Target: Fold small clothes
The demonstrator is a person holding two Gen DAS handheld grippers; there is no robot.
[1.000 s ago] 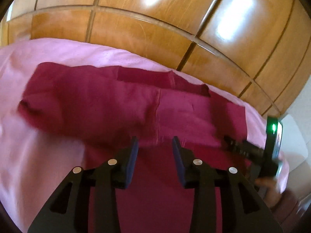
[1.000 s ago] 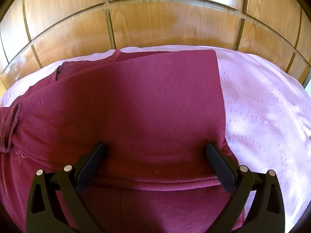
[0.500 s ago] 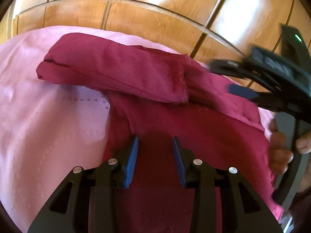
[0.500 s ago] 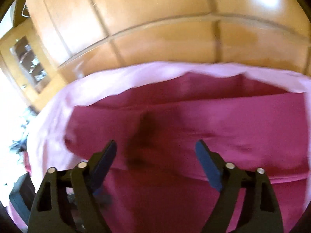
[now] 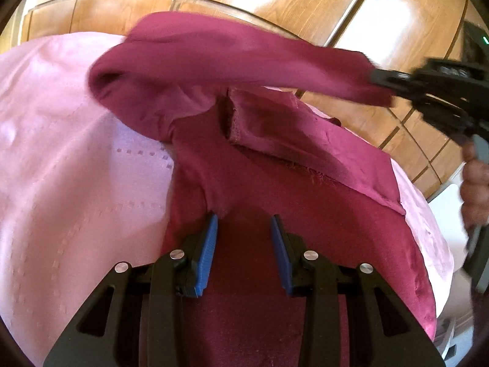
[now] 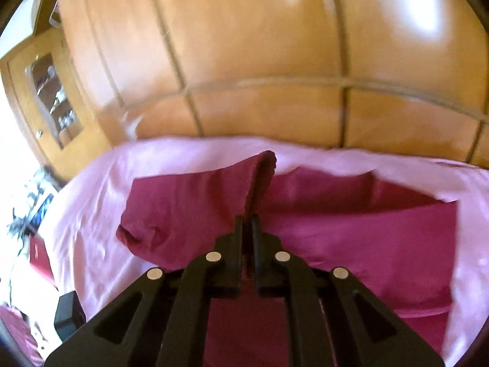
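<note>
Dark magenta soft knit garment [image 5: 305, 202] lies on the pink bedspread [image 5: 76, 183] near its far edge. Right gripper [image 6: 247, 223] pinches a lifted fold. Left gripper [image 5: 244, 238] hovers narrowly parted, empty. Fabric looks light, limp; best gripped at hems.

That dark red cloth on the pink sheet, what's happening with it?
A person is folding a dark red garment on a pink sheet, with a handheld gripper in each hand. The right gripper has just closed on an edge of the cloth and holds that part lifted off the sheet. The left gripper sits over the near part of the garment, jaws parted with cloth between them, gripping nothing. The fold is not yet laid down.
</note>
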